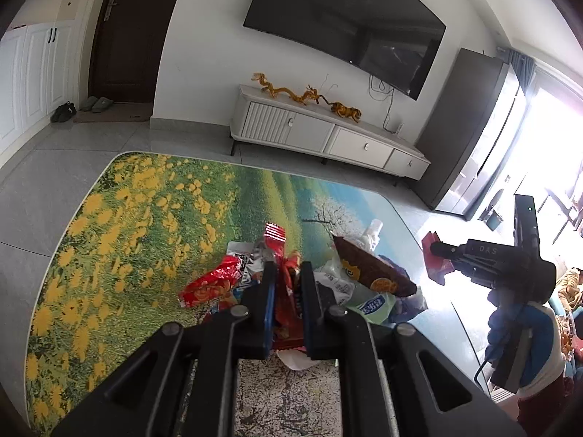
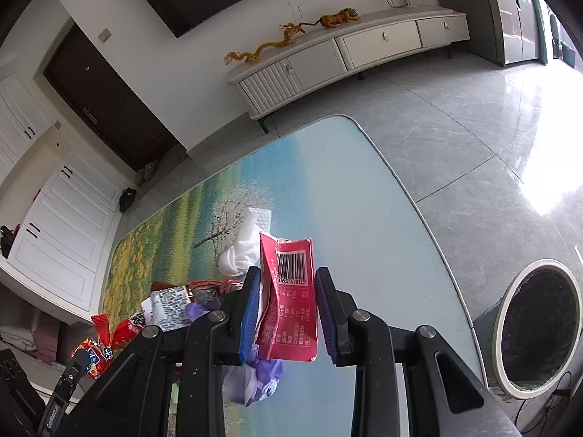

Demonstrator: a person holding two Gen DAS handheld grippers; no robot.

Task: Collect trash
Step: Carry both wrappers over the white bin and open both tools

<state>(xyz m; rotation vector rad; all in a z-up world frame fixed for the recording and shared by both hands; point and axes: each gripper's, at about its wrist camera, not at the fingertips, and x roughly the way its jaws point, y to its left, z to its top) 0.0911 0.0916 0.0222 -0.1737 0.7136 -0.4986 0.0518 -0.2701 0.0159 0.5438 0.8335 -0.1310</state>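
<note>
My left gripper (image 1: 288, 273) is shut on a red snack wrapper (image 1: 282, 251) and holds it above a heap of trash on the flower-print table (image 1: 127, 218). The heap has a red chip bag (image 1: 209, 286), a brown cookie packet (image 1: 371, 273) and a green-and-white wipes pack (image 1: 371, 304). My right gripper (image 2: 288, 276) holds a red barcoded packet (image 2: 291, 298) between its fingers, above the table. It shows at the right of the left wrist view (image 1: 437, 255). White crumpled paper (image 2: 244, 247) and purple plastic (image 2: 266, 375) lie below it.
A round bin with a white rim (image 2: 501, 327) and dark liner stands on the floor right of the table. A white TV cabinet (image 1: 328, 134) with golden dragon figures runs along the far wall. A grey fridge (image 1: 473, 127) stands to the right.
</note>
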